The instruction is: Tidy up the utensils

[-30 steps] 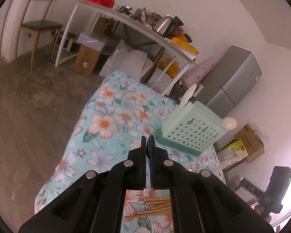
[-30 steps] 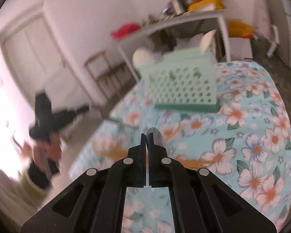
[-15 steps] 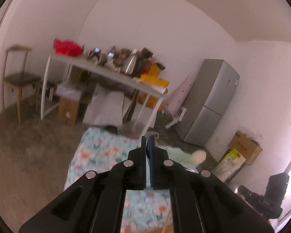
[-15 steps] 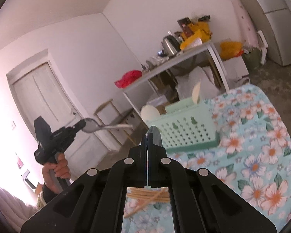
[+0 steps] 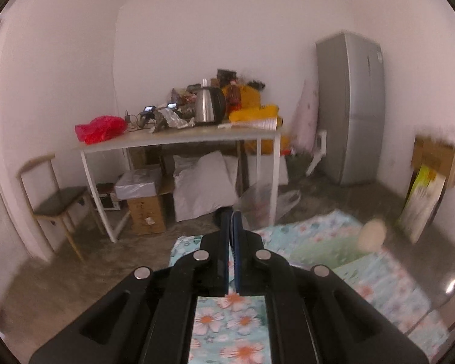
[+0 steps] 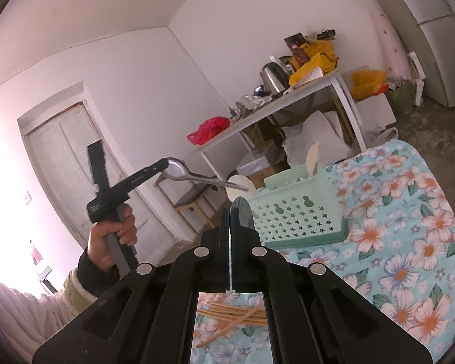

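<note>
Gripping a shiny metal spoon (image 6: 179, 171) by its bowl, the left gripper (image 6: 163, 163) is raised in the air left of the basket, its matte black jaws clamped tight; the thin handle juts rightward toward the basket's rim. A hand (image 6: 112, 239) in a fuzzy cream sleeve (image 6: 30, 312) wraps the grey grip. The right gripper (image 6: 230, 209) has its flat black jaws pressed together, and a curved dark sliver shows beside their tips; whether it is pinched I cannot tell. Beyond it stands a mint-green plastic basket (image 6: 297, 221), rectangular, its wall punched with small stars and gourd-shaped holes, holding pale rounded utensil heads (image 6: 312, 157). Slender bamboo chopsticks (image 6: 233, 312) lie crossed on the glossy turquoise floral tablecloth (image 6: 409, 242) beneath the right gripper.
</note>
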The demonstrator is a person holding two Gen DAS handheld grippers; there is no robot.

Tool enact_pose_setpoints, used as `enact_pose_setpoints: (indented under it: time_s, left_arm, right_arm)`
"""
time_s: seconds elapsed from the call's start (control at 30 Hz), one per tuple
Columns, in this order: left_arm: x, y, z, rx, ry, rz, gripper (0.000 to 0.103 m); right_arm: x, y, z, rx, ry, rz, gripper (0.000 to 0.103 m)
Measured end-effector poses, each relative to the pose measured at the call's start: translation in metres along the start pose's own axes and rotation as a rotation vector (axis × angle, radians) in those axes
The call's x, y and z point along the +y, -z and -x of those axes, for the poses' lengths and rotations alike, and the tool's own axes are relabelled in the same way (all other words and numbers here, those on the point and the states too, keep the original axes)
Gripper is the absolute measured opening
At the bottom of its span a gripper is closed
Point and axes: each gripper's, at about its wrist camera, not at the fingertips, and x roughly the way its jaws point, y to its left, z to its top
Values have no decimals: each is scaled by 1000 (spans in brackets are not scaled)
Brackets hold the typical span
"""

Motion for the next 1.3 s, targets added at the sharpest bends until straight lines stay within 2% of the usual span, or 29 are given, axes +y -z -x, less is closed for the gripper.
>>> enact_pose_setpoints:
  time_s: [0.13, 0.3, 0.47, 0.6, 0.7, 0.8, 0.87, 1.1, 1.3]
  left_arm:
    - [-16, 0, -18, 24, -53, -94, 2]
    - [-26, -2, -33, 44, -85, -137, 2]
    - [-35, 1, -46, 96, -58, -159, 2]
    - [-34, 4, -62, 167, 25, -83, 5]
    - [-25, 10, -76, 227, 139, 49, 7]
    - [-18, 14, -82, 239, 199, 136, 10]
    - [-14, 17, -82, 238, 231, 178, 16]
    - [-6, 21, -67, 199, 258, 228, 26]
    - [2, 35, -39, 162, 255, 227, 36]
  right_arm:
    - [-1, 0, 0, 6, -1, 1, 0]
    - [-1, 0, 1, 7, -4, 2, 0]
    - [-3, 0, 2, 14, -8, -8, 0]
    - [-3, -1, 3, 15, -10, -9, 0]
    - [-3, -2, 2, 16, -5, -10, 0]
    - [-4, -2, 2, 19, 2, -11, 0]
    - [-4, -3, 2, 20, 7, -10, 0]
    - [-3, -7, -1, 21, 5, -15, 0]
    - [2, -22, -2, -1, -16, -7, 0]
